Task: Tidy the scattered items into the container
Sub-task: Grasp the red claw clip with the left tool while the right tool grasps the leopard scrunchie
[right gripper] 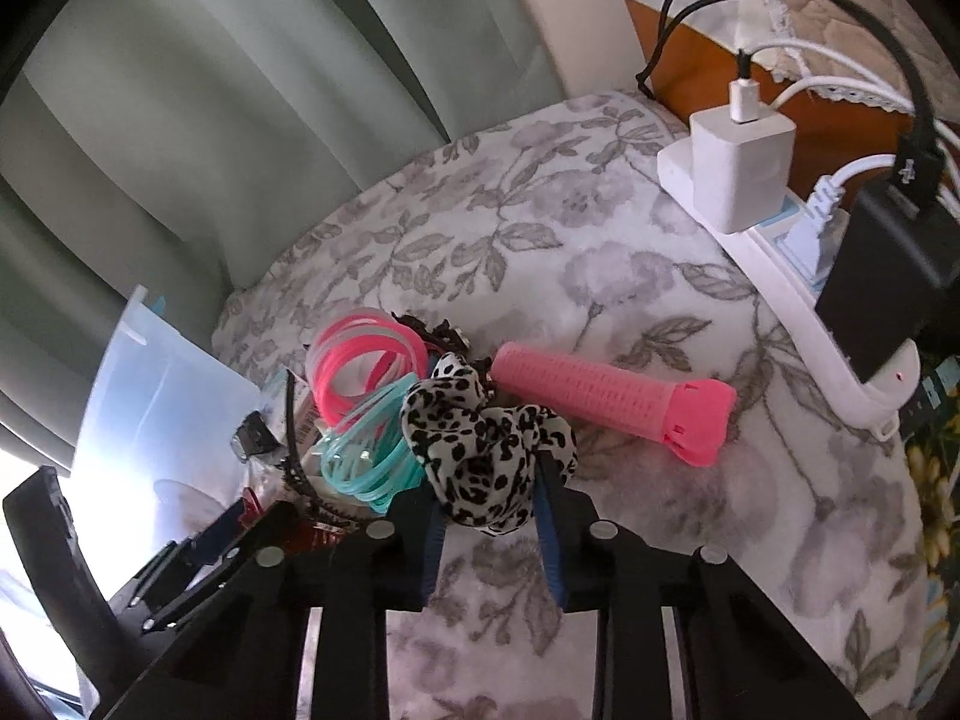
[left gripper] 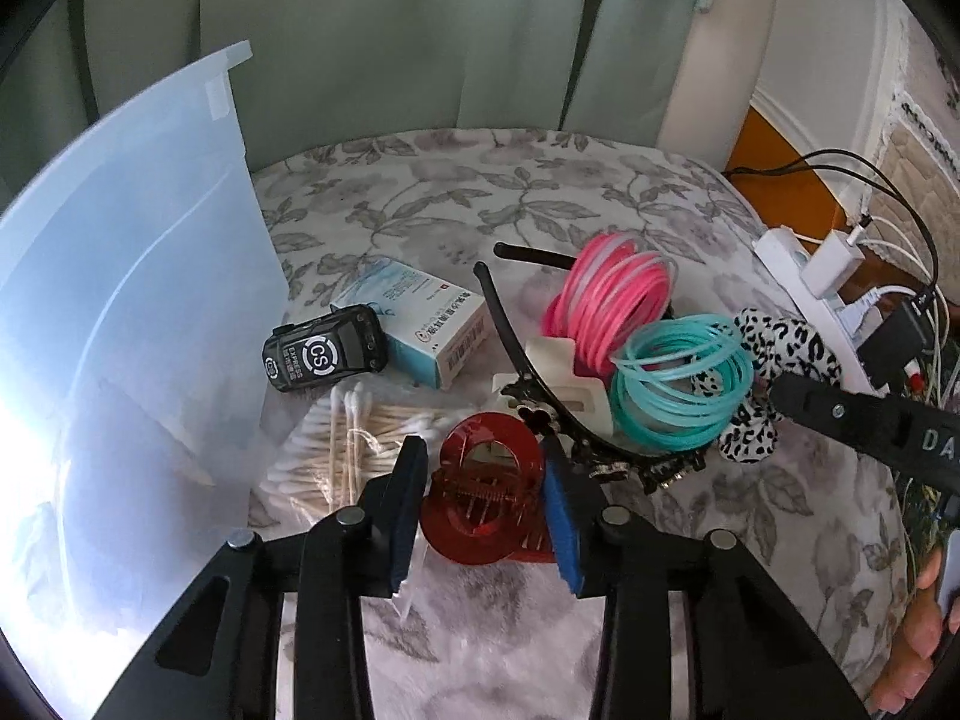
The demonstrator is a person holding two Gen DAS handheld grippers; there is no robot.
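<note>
On a bed covered by a grey floral blanket (left gripper: pixel 456 198), both handheld tools are down among the clutter. In the left wrist view, the left gripper (left gripper: pixel 480 498) sits low at centre frame, its blue-padded jaws narrowed around a translucent red plastic hair claw clip (left gripper: pixel 480 480); the pads press its sides, so it is gripped. To the left, filling that side of the frame, stands the translucent white plastic container (left gripper: pixel 132 324), tilted with its opening toward the items. Between it and the clip lie a bundle of wooden cotton swabs in clear wrap (left gripper: pixel 354 450), a small black toy car (left gripper: pixel 324 351) and a white-and-blue cardboard box (left gripper: pixel 420 324). Right of centre are pink plastic bangles (left gripper: pixel 606 300), teal plastic bangles (left gripper: pixel 678 384), a cream clip (left gripper: pixel 564 366) and a black headband (left gripper: pixel 510 330).

In the right wrist view, the right gripper (right gripper: pixel 489 516) at lower centre has its jaws drawn in on a black-and-white leopard-print fabric scrunchie (right gripper: pixel 480 450), squeezing it. Just right of that lies a pink cylindrical hair roller (right gripper: pixel 612 396). A white power strip (right gripper: pixel 780 264) with chargers runs along the right edge.
</note>
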